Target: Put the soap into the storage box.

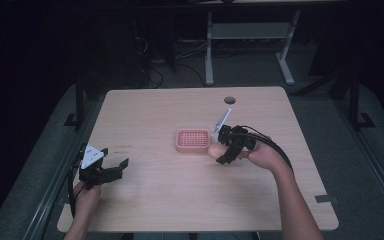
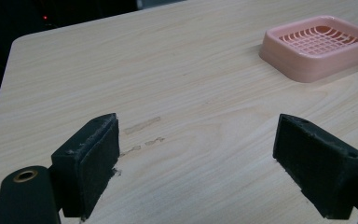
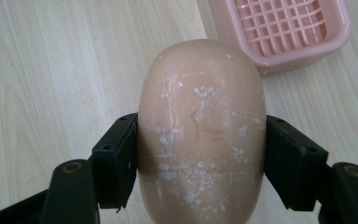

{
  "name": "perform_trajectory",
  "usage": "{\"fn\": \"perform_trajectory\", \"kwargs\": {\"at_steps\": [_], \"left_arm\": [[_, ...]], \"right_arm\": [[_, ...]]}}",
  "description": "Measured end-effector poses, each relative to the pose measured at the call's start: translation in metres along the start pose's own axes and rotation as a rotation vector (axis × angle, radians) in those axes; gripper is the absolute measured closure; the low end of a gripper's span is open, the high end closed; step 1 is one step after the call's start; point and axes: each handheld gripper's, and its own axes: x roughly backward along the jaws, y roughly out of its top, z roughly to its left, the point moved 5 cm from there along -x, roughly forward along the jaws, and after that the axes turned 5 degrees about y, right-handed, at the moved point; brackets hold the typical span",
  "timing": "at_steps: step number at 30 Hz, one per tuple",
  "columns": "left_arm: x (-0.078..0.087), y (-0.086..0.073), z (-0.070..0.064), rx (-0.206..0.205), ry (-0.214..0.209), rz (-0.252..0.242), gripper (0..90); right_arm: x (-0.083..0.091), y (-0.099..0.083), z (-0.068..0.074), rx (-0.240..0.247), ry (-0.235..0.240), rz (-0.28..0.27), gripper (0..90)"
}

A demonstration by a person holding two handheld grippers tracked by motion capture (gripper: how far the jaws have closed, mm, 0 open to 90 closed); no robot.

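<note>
Presently: right gripper (image 3: 200, 154), jaws clamped on soap bar (image 3: 200, 135), lower centre, beside pink soap dish (image 3: 284, 32); left gripper (image 2: 196, 163), jaws apart over surface (image 2: 168, 84).

Right tool view: bar of soap (image 3: 200, 135) cut off by the bottom edge, its flanks hidden behind the black pads. Pink soap dish (image 3: 284, 32) beyond the soap, top and right rim out of frame. Left tool view: same dish clipped at the right edge. High view: soap mostly hidden behind the right tool (image 1: 228, 147), just beside the dish.
</note>
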Motion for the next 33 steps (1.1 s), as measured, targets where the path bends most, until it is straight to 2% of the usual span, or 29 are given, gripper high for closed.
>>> {"fn": "perform_trajectory", "kwargs": {"at_steps": [5, 11, 19, 26, 33], "left_arm": [[0.0, 0.0, 0.0, 0.001, 0.0, 0.001, 14.2], [-0.001, 0.0, 0.0, -0.003, -0.002, 0.0, 14.2], [-0.001, 0.0, 0.0, -0.002, -0.001, 0.001, 14.2], [-0.001, 0.0, 0.0, 0.006, 0.001, 0.0, 14.2], [-0.001, 0.0, -0.001, 0.001, -0.001, 0.0, 14.2]], "right_arm": [[-0.001, 0.006, -0.003, 0.0, 0.008, -0.019, 32.1], [-0.006, 0.012, -0.004, 0.01, 0.015, -0.005, 32.0], [-0.005, 0.027, -0.008, 0.021, 0.018, -0.023, 32.0], [-0.008, 0.038, -0.011, 0.045, 0.017, 0.013, 32.0], [-0.01, 0.046, -0.015, 0.049, 0.017, 0.027, 32.0]]}}
